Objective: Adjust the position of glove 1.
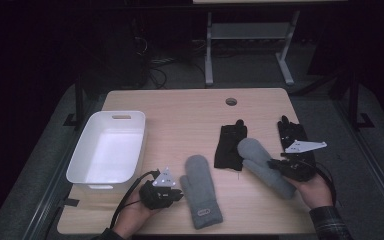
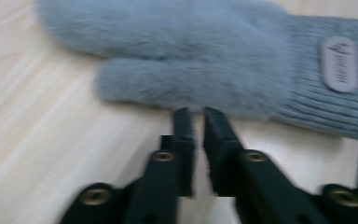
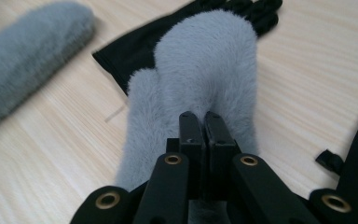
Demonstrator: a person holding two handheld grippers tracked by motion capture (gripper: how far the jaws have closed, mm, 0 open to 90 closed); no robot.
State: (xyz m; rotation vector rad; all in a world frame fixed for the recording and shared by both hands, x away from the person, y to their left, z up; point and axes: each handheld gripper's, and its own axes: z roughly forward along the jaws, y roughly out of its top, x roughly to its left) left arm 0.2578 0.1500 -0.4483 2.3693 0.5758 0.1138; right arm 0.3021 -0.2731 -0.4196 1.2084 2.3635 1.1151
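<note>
Both grippers closed at the grey mittens.
Your right gripper (image 3: pixel 200 116) clamps one mitten (image 3: pixel 200 70); your left gripper (image 2: pixel 196 112) pinches the other mitten's (image 2: pixel 191 60) fur edge.

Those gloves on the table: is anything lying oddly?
Yes. One grey mitten lies askew, its tip overlapping a black glove, while its partner lies apart by the white bin. Nothing looks damaged or spilled.

1. Tub (image 1: pixel 82 162) at the table's (image 1: pixel 190 107) left.
2. Left mitten (image 1: pixel 201 192) right of the tub, near the front edge.
3. Right mitten (image 1: pixel 265 165) overlaps the middle glove (image 1: pixel 230 145).
4. Second glove (image 1: pixel 291 131) lies farthest right.
</note>
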